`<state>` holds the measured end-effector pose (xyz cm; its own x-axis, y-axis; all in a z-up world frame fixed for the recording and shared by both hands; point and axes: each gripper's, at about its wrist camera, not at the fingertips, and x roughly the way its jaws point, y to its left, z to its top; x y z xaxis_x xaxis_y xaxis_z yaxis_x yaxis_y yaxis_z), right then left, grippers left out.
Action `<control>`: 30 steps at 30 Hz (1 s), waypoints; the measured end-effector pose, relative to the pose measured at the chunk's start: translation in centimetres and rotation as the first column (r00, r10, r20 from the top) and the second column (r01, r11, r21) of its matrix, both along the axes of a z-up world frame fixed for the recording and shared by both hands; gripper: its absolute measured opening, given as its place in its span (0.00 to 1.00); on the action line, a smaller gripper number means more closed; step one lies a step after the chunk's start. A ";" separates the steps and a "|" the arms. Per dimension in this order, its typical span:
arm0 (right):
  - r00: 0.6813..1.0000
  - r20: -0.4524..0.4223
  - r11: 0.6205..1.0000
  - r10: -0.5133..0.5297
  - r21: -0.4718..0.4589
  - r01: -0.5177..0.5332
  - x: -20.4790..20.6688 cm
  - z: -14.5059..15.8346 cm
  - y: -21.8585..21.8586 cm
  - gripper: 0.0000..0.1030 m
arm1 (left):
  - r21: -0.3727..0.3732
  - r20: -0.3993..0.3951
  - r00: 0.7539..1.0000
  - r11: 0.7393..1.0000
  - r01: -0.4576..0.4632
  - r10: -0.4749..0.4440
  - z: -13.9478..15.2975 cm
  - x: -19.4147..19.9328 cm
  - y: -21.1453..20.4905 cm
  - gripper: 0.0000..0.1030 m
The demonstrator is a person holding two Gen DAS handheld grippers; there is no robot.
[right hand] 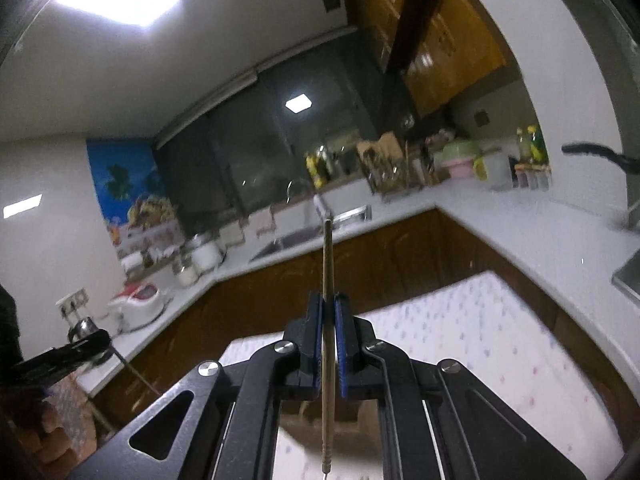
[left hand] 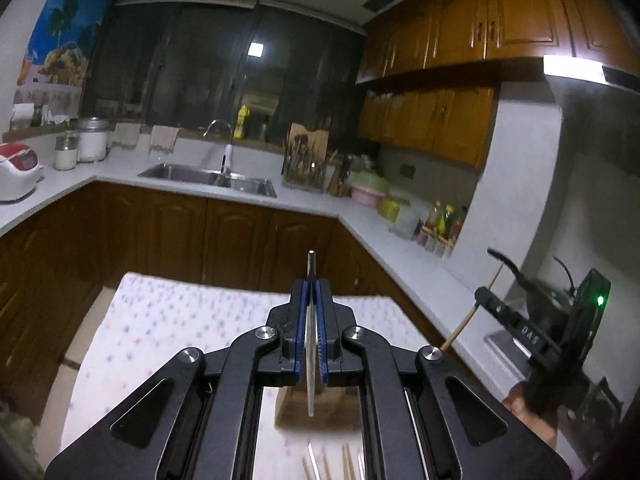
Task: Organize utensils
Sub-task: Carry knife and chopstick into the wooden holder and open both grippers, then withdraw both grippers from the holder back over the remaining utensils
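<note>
My left gripper (left hand: 311,286) is shut on a metal chopstick (left hand: 310,344), which runs upright between the blue pads and sticks out past them. My right gripper (right hand: 328,298) is shut on a wooden chopstick (right hand: 327,256) that points up and away. The right gripper also shows in the left wrist view (left hand: 540,332), raised at the right with its chopstick (left hand: 466,322) slanting down. A wooden holder block (left hand: 316,408) stands on the patterned cloth (left hand: 180,312) below the left gripper. Several loose chopsticks (left hand: 336,464) lie on the cloth in front of it.
The cloth covers a table in front of an L-shaped white counter (left hand: 360,220). A sink (left hand: 208,178) with a tap, a utensil rack (left hand: 306,164), containers (left hand: 368,192) and bottles (left hand: 440,220) stand on it. A rice cooker (left hand: 16,172) stands left.
</note>
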<state>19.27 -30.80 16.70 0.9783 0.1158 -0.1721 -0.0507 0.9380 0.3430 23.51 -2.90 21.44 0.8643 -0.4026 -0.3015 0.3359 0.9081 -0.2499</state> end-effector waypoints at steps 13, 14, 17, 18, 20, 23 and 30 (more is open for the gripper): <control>0.998 -0.017 0.998 -0.052 -0.042 0.052 7.2 -6.2 0.2 0.06 | -0.036 -0.128 0.991 0.999 -0.041 0.036 -9.3 9.7 -3.1 0.04; 0.998 -0.023 0.998 -0.055 -0.045 0.054 7.5 -6.8 0.3 0.06 | -0.035 -0.140 0.990 0.999 -0.039 0.034 -9.9 10.0 -3.3 0.04; 0.997 -0.042 0.997 -0.058 -0.058 0.055 7.8 -8.5 0.5 0.06 | -0.025 -0.169 0.985 0.999 -0.030 0.025 -11.4 10.5 -3.9 0.04; 0.997 -0.052 0.997 -0.051 -0.062 0.048 7.9 -9.0 0.6 0.06 | -0.021 -0.167 0.986 0.999 -0.035 0.031 -11.7 10.4 -4.0 0.05; 0.997 -0.067 0.997 -0.047 -0.066 0.042 8.0 -9.4 0.8 0.06 | -0.013 -0.164 0.986 0.999 -0.039 0.036 -12.0 10.3 -4.0 0.05; 0.997 -0.069 0.997 -0.044 -0.062 0.040 7.7 -9.6 0.7 0.07 | -0.012 -0.167 0.985 0.999 -0.037 0.034 -11.9 10.3 -4.1 0.05; 0.995 -0.093 0.998 -0.034 -0.049 0.030 8.1 -9.2 0.4 0.07 | 0.013 -0.171 0.984 0.999 -0.045 0.046 -11.5 10.4 -4.2 0.06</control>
